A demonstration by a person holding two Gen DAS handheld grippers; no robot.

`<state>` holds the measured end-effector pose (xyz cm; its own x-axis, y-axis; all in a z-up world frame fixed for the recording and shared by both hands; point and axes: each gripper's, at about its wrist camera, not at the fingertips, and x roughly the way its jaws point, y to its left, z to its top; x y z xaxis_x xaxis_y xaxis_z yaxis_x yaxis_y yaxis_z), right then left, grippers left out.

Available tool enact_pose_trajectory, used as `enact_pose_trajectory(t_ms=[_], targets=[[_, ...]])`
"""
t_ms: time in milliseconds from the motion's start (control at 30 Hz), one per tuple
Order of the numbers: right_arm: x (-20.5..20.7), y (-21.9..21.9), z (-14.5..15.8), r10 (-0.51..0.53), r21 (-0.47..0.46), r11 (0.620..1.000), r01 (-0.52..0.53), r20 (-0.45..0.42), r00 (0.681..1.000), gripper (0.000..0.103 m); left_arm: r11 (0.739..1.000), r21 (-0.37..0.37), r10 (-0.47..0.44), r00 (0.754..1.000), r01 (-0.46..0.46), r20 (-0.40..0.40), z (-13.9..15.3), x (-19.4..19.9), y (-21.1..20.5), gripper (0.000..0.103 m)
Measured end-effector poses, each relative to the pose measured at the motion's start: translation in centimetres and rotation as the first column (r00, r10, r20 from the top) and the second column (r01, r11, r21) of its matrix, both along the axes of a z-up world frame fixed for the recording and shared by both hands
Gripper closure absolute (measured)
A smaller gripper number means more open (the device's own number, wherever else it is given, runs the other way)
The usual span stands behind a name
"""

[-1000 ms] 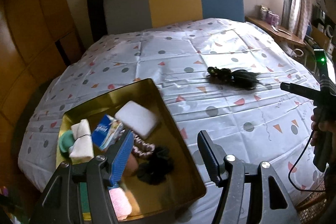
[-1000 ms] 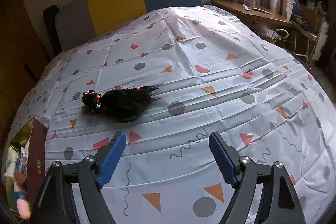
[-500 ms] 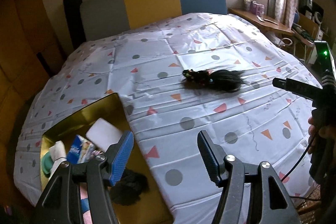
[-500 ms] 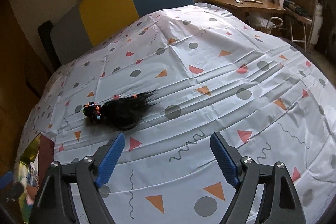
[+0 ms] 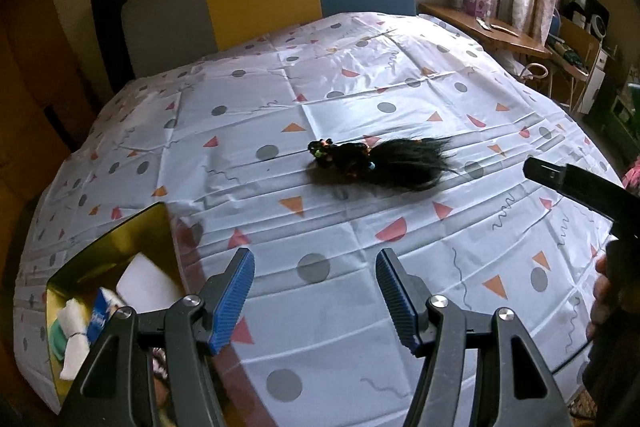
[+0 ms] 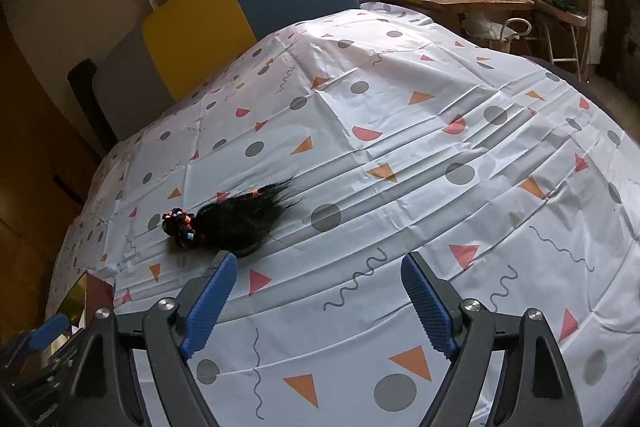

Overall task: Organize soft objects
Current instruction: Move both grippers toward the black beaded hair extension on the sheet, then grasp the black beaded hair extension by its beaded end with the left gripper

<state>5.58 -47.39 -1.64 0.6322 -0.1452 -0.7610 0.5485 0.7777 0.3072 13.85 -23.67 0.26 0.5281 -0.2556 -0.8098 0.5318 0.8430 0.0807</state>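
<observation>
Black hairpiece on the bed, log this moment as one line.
hairpiece: loose on sheet | gold box: part filled | left tongs: open, empty | right tongs: open, empty, near hairpiece

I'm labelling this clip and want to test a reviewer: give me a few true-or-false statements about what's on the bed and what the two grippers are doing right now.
1. The black hairpiece lies on the patterned sheet, outside the gold box. True.
2. The right gripper is shut on the hairpiece. False: its jaws are open and hold nothing; the hairpiece lies just ahead of its left jaw.
3. The left gripper is open and holds nothing. True.
4. The gold box holds nothing. False: a white sponge, a blue packet and a rolled white cloth are in it.
5. The hairpiece has coloured bands at one end. True.
</observation>
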Motion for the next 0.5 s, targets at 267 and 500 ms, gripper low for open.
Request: enact_pose_trajectory(t_ms=[267, 500], targets=[[0.0, -0.5, -0.3, -0.013, 0.029, 1.000, 0.013, -0.001, 1.000, 0.018, 0.994, -0.093, 0.037, 0.984, -0.054, -0.173, -2.4, 3.6, -2.2, 0.039], [0.0, -0.5, -0.5, -0.012, 0.046, 0.999, 0.013, -0.010, 1.000, 0.017, 0.963, -0.204, 0.109, 0.945, -0.178, -0.309, -4.1, 7.5, -2.4, 0.046]])
